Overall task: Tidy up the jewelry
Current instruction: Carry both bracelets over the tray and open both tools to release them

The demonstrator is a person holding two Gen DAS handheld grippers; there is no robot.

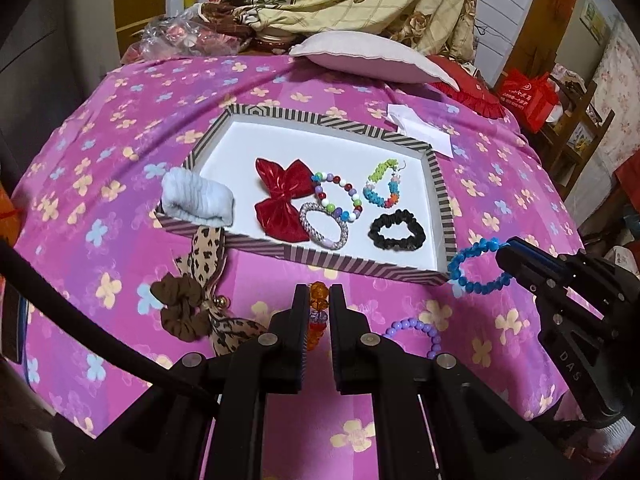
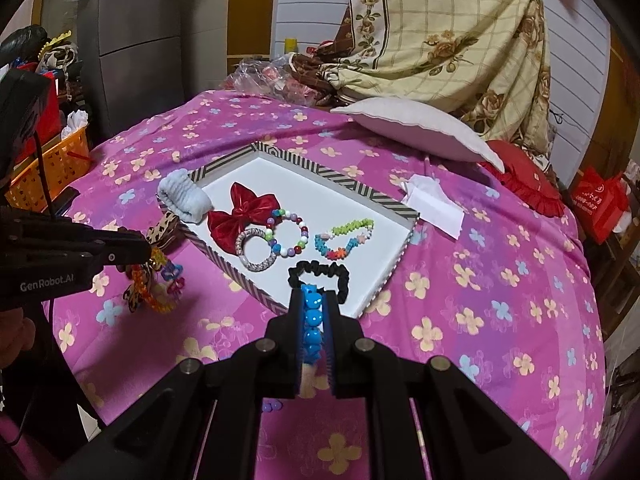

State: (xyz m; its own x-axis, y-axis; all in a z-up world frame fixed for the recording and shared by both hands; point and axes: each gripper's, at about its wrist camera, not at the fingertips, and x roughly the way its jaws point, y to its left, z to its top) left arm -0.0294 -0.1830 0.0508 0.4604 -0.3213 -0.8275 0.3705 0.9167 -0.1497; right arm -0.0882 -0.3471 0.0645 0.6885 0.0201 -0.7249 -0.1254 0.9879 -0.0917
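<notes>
Pink bedspread with pale flowers is covering the whole work surface; a patterned quilt is heaped behind it and a flat pillow is lying at the far edge.

I am reading both claws as clamped on beads. The left gripper is pinching an orange bead bracelet between nearly closed jaws; in the right wrist view the loop is hanging below its tips, clear of the cloth. The right gripper is closing tight on a blue bead bracelet, beads stacked along the gap between its pads; from the left wrist view the loop is dangling off its tip, just beside the near right corner of the tray.

The striped tray is sitting ahead of both claws. Inside it I am seeing a red bow, a multicolour bead bracelet, a silver woven band overlapping that bracelet, a rainbow loom bracelet and a black scrunchie, which is lying directly ahead of the right claw tips. A pale blue fuzzy band is draping over the tray's left rim.

Left of the left claw, on the cloth, a leopard-print bow and a brown scrunchie are lying touching each other. A purple bead bracelet is lying between the two claws, just right of the left one. A folded white paper is lying beyond the tray's far right corner.
</notes>
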